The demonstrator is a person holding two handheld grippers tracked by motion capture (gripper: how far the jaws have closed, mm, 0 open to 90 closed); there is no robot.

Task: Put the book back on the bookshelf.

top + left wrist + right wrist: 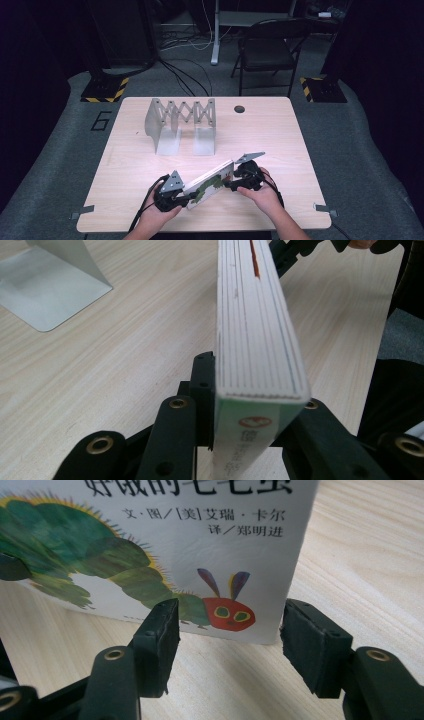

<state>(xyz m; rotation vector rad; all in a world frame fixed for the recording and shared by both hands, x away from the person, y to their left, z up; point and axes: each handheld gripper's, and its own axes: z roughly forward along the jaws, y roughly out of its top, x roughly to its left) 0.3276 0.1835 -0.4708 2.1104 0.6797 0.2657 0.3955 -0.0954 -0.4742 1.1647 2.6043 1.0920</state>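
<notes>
A picture book (210, 182) with a green caterpillar on its white cover stands on edge, slanted, near the table's front. My left gripper (181, 197) is shut on its near-left end. In the left gripper view the black jaws (255, 390) press both faces of the book (255, 330), whose page edge runs away from me. My right gripper (231, 184) is at the book's far-right end. In the right gripper view it (227, 630) stands open just in front of the cover's (175, 540) lower corner, its pads off the book.
A grey metal expanding book rack (182, 125) stands at the back left of the wooden table (130, 165); its base plate (50, 290) lies to the left in the left gripper view. There is a round cable hole (239, 108) further back. A folding chair (267, 50) stands beyond the table.
</notes>
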